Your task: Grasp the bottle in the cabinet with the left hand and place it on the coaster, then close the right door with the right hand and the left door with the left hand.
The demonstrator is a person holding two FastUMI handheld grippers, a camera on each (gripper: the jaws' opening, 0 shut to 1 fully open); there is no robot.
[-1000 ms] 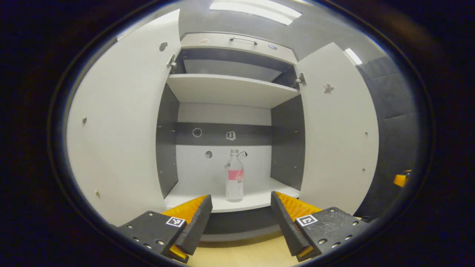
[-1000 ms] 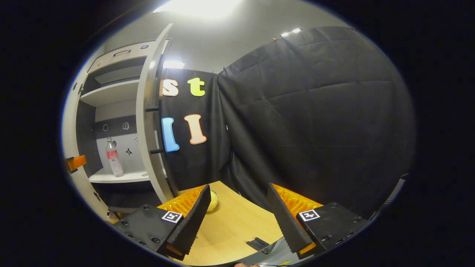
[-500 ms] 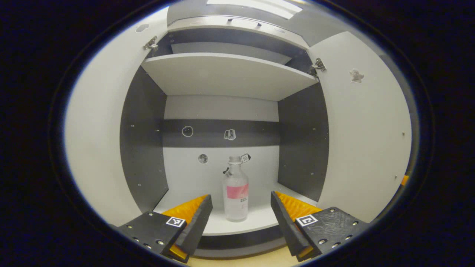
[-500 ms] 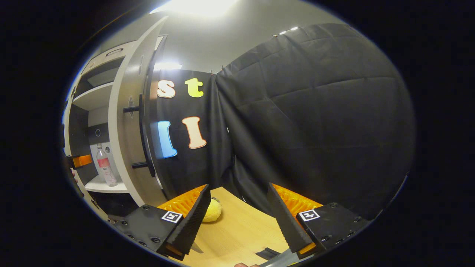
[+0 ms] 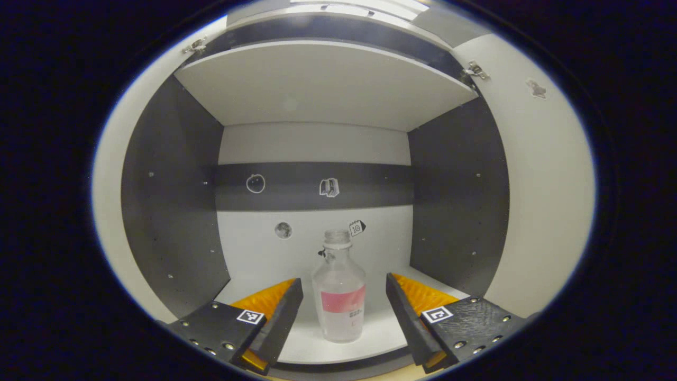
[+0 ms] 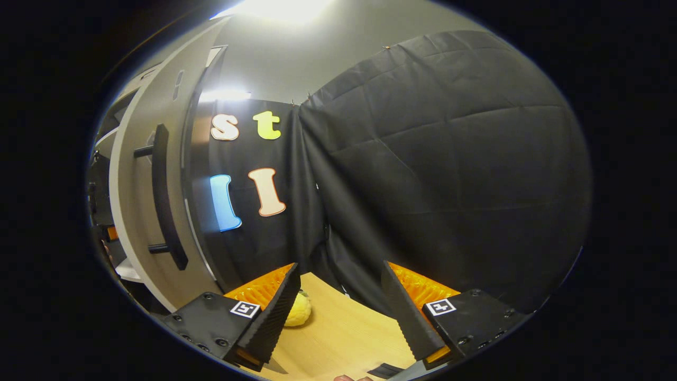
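In the left gripper view we see the left gripper point(image 5: 344, 312) reaching level into the open white-and-grey cabinet point(image 5: 174, 211), its black, orange-backed fingers point(image 5: 280, 317) spread wide apart. Between them, touching neither, stands the clear plastic bottle with a pink label band point(image 5: 340, 296). It rests on the cabinet's white lower shelf point(image 5: 296, 349), upright, its long axis vertical and its capped neck pointing up toward the white upper shelf point(image 5: 317, 90). Small stickers point(image 5: 329, 187) dot the back wall behind it. The inner face of the white right door point(image 5: 545, 201) curves along the right side, swung open. Nothing lies between the fingers and the bottle.

In the right gripper view we see the right gripper point(image 6: 338, 312) held low over the light wooden desk point(image 6: 338, 338), aimed at the black cloth wall, its fingers point(image 6: 407, 317) likewise spread wide and pinching nothing. A small fuzzy yellow ball point(image 6: 297, 312) lies on the desk just beyond the left-hand finger. At the left, the white door's outer face shows its long black bar handle point(image 6: 165, 201), standing upright and well apart from the gripper.
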